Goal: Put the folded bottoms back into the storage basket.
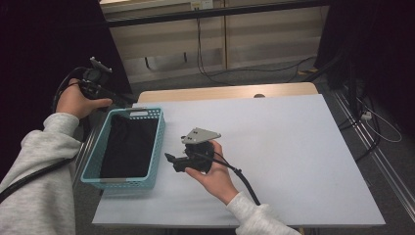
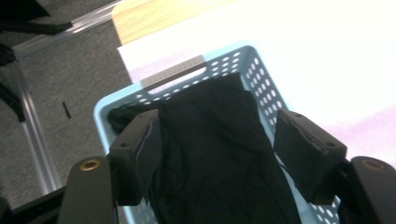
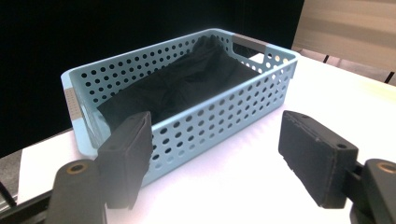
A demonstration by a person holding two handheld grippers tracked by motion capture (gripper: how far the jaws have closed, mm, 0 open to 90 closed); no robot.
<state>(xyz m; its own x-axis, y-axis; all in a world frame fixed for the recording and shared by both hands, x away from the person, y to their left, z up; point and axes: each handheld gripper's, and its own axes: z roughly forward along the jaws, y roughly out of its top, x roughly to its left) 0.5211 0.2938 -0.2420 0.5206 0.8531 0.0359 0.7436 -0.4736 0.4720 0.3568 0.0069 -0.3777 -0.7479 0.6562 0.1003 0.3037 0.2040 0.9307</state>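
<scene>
A white table (image 1: 293,147) is seen from above in the high view, with a light blue perforated basket (image 1: 154,147) set at its left edge, in the left centre of the frame. A black cloth (image 1: 128,144) lies inside the basket and covers most of its floor.

The left gripper (image 1: 122,100) is held by the left hand (image 1: 78,102) in the upper left of the high view, raised just beyond the far left corner of the basket and pointed toward it. In the left gripper view its jaws are spread wide, nothing is held between them, and the cloth (image 2: 219,154) and the basket's handle end (image 2: 175,79) are seen between and beyond them.

The right gripper (image 1: 170,159) is held by the right hand (image 1: 215,176) near the centre of the high view, low over the table just right of the basket, apart from it, with a grey three-cornered plate (image 1: 200,135) on top and a cable (image 1: 244,181) trailing toward the lower edge. In the right gripper view its jaws are also released wide apart and empty; the basket (image 3: 224,116) with the cloth (image 3: 187,84) fills the middle of that frame beyond them.

Grey sleeves (image 1: 44,171) enter from the bottom of the high view.
</scene>
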